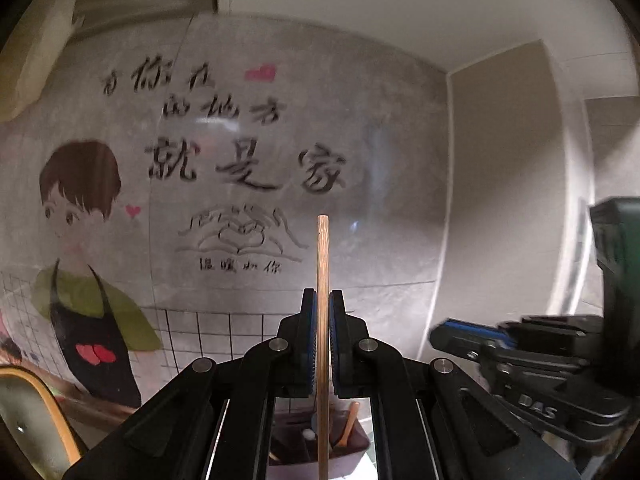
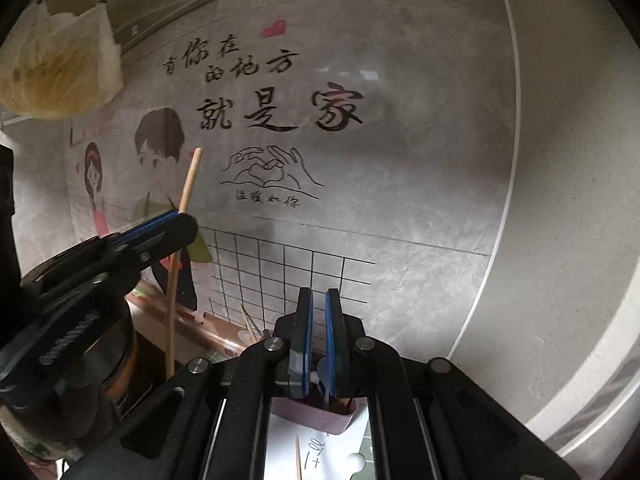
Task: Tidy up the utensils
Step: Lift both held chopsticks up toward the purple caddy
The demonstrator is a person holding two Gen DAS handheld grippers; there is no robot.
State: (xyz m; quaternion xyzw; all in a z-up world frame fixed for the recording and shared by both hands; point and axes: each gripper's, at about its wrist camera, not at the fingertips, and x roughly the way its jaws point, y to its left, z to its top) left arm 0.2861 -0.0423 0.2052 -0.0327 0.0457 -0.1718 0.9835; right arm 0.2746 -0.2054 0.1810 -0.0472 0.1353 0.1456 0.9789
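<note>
We see a pale wooden chopstick (image 1: 322, 320) standing upright, pinched between the left gripper (image 1: 322, 300) pads. Below the gripper sits a maroon utensil holder (image 1: 352, 450) with spoons inside.

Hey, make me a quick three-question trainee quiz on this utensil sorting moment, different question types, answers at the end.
1. True or false: the left tool is shut on the wooden chopstick.
2. Multiple choice: in the left wrist view, the chopstick stands A) roughly upright B) flat on the paper C) inside a drawer.
3. Fill in: below both tools sits a dark red ____ already holding utensils.

Key: 1 true. 2 A. 3 utensil holder. The right tool is nearly shut with nothing gripped between its pads.
</note>
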